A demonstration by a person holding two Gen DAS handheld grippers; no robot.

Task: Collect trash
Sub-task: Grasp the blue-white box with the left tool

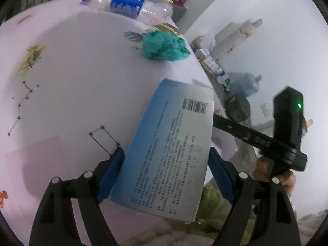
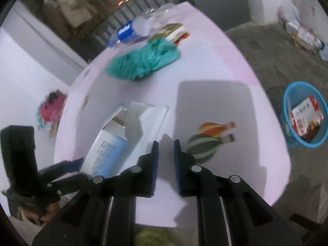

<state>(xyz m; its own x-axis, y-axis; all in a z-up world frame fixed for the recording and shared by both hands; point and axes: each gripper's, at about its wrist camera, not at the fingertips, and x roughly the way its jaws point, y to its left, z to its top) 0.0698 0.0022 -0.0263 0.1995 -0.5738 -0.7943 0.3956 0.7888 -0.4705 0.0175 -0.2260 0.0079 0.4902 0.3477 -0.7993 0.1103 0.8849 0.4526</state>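
My left gripper (image 1: 165,153) is shut on a light-blue carton box (image 1: 168,149) with a barcode, held over the pink table's (image 1: 82,71) near right edge. The box, with an open end flap, also shows in the right wrist view (image 2: 110,147). A crumpled teal wad (image 1: 164,46) lies further back, also in the right wrist view (image 2: 143,61). A clear plastic bottle (image 1: 127,2) with a blue label lies at the far edge. My right gripper (image 2: 166,143) is over the table with its jaws slightly apart and nothing between them. A blue waste basket (image 2: 287,106) stands on the floor to the right.
A red-and-white box (image 2: 305,116) lies inside the basket. A small printed carton (image 2: 174,32) lies beside the teal wad. A large water jug (image 1: 246,84) and clutter stand on the floor by the wall. The right hand's tool (image 1: 287,127) shows beside the table.
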